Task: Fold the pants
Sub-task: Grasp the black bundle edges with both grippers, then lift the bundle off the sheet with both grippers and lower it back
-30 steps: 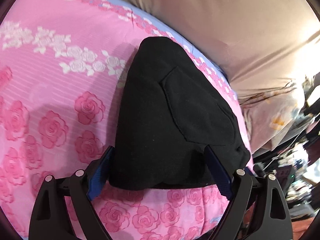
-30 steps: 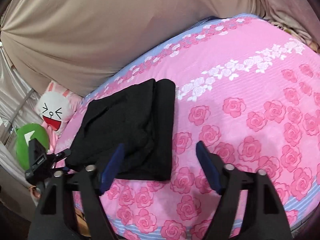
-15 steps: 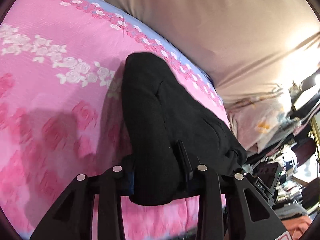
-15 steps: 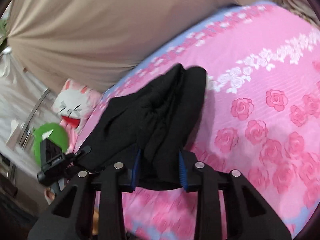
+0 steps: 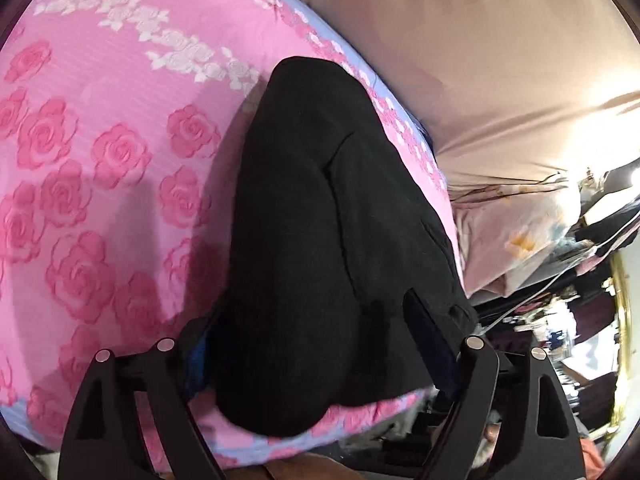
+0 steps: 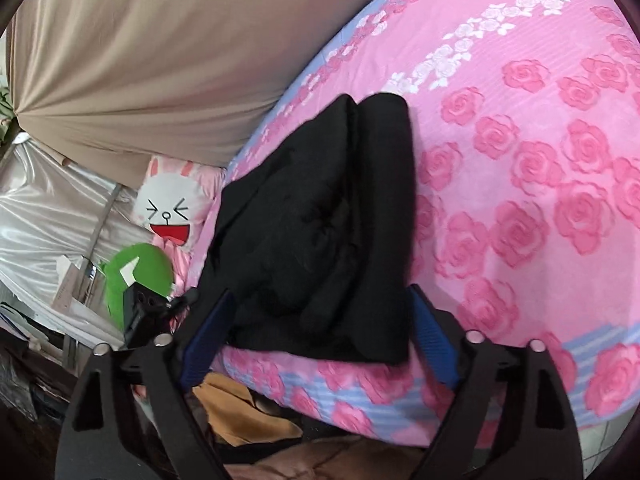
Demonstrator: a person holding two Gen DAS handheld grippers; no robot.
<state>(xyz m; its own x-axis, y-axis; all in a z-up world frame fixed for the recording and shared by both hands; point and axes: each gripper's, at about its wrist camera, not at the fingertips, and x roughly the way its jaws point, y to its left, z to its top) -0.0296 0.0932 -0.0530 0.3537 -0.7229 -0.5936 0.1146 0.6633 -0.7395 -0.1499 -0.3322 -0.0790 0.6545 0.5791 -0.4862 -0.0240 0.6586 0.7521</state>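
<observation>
Folded black fabric pants (image 5: 320, 240) lay at the near edge of the bed's pink rose-print sheet (image 5: 100, 140). The left gripper (image 5: 316, 344) and right gripper (image 6: 320, 320) straddled the pants, fingers spread wide, apparently holding nothing. A white bunny cushion (image 6: 172, 208) sat beyond the pants.

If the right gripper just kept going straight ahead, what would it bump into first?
Most likely the folded black pants. They lie on the pink rose bedspread right ahead of the open right gripper, their near edge between its blue fingers. Depth is hard to judge through the fisheye.
</observation>
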